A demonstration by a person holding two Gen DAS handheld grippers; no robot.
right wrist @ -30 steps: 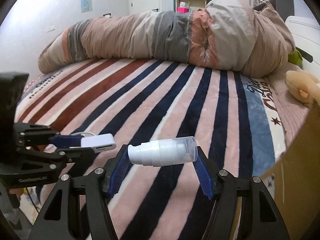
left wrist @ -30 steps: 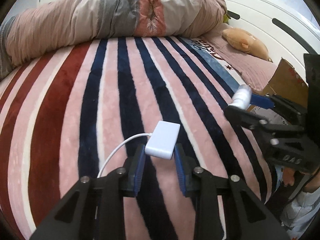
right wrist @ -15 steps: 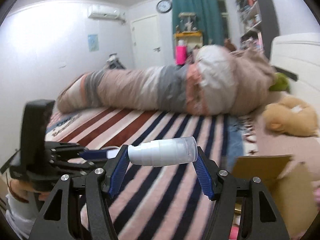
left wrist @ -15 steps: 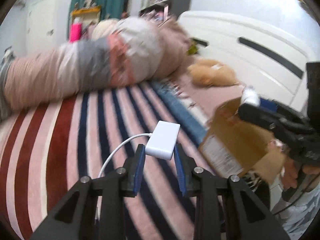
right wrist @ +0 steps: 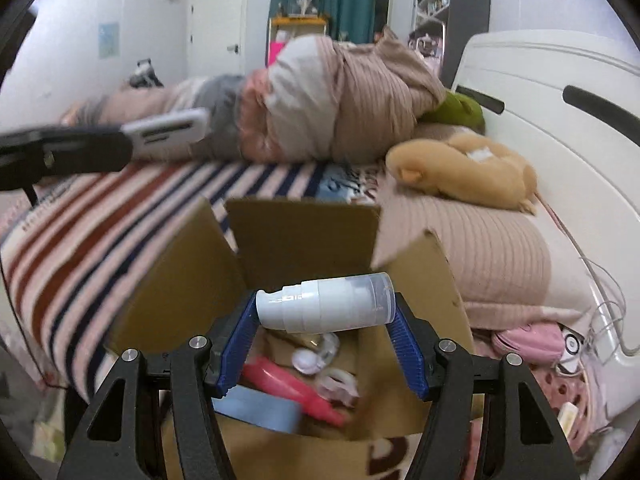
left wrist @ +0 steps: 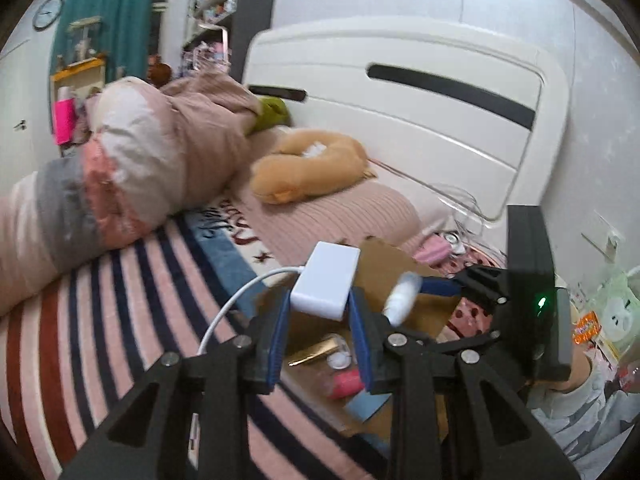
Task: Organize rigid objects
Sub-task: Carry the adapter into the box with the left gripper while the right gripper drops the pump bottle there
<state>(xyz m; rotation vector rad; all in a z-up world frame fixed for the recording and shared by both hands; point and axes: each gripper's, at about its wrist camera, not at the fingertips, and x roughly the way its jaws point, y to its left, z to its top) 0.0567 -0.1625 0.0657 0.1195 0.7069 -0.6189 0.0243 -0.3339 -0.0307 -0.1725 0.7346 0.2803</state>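
Note:
My left gripper (left wrist: 320,312) is shut on a white adapter (left wrist: 326,280) with a white cable trailing left. It hangs above the near edge of an open cardboard box (left wrist: 384,268). My right gripper (right wrist: 326,320) is shut on a white pump bottle (right wrist: 326,304), held sideways over the same box (right wrist: 304,232). The box holds a red bottle (right wrist: 292,388), a blue item (right wrist: 260,408) and small clear jars (right wrist: 320,352). The adapter also shows in the right wrist view (right wrist: 166,136), and the pump bottle in the left wrist view (left wrist: 402,296).
The box sits beside a bed with a striped blanket (left wrist: 100,320), a rolled quilt (right wrist: 320,100), a tan plush toy (right wrist: 460,172) and a white headboard (left wrist: 400,120). Pink items and cables (right wrist: 532,340) lie on the floor to the right.
Both grippers have swung right from over the striped blanket to above the open cardboard box, each still holding its object.

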